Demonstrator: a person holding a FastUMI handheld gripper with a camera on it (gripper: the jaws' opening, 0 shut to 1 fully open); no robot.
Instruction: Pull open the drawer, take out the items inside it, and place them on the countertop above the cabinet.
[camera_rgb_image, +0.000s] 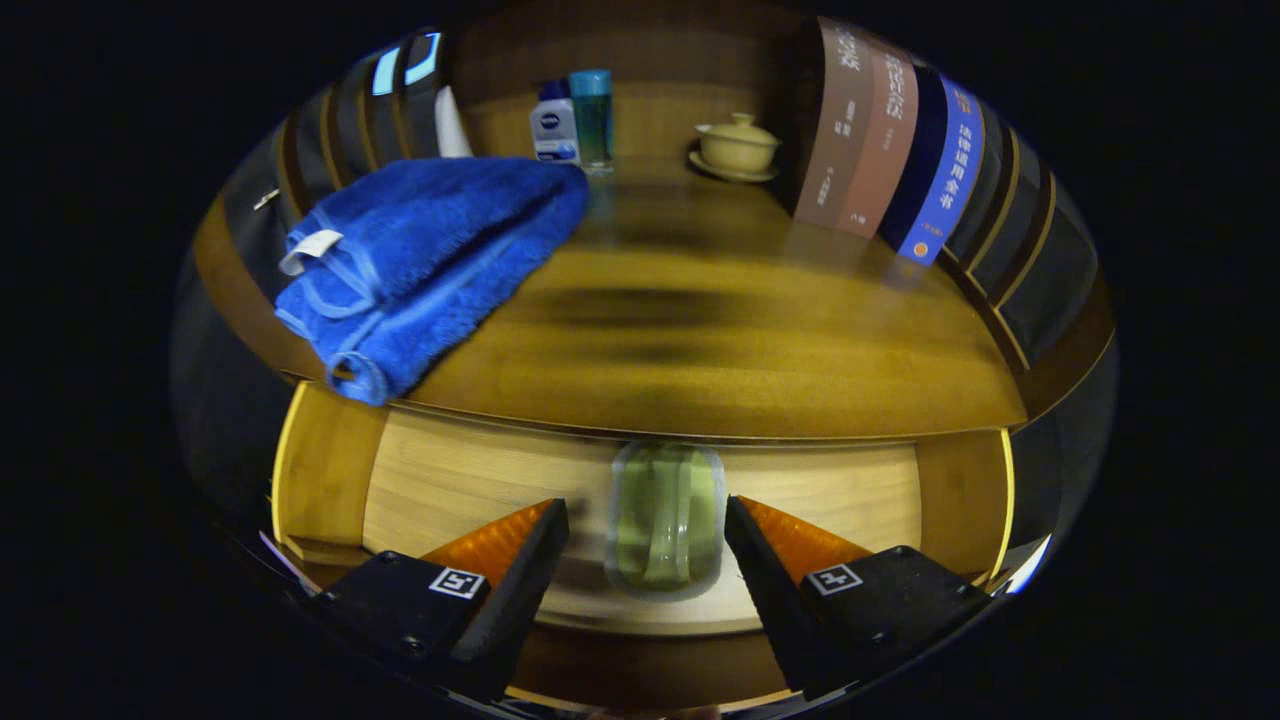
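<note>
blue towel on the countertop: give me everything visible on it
The blue towel is a plush, terry-looking cloth, folded into a thick bundle with stitched, lighter blue edging and a small white tag near one end. It lies on the wooden countertop well beyond the gripper, whose fingers are open, and in front of two bottles. Its near corner hangs slightly over the countertop's front edge, above the open drawer. Nothing rests on it.

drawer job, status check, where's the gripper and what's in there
Gripper open, fingers either side of a greenish clear item in the open drawer. Not gripped yet. Blue towel on the countertop, off to one side, not blocking.
</note>
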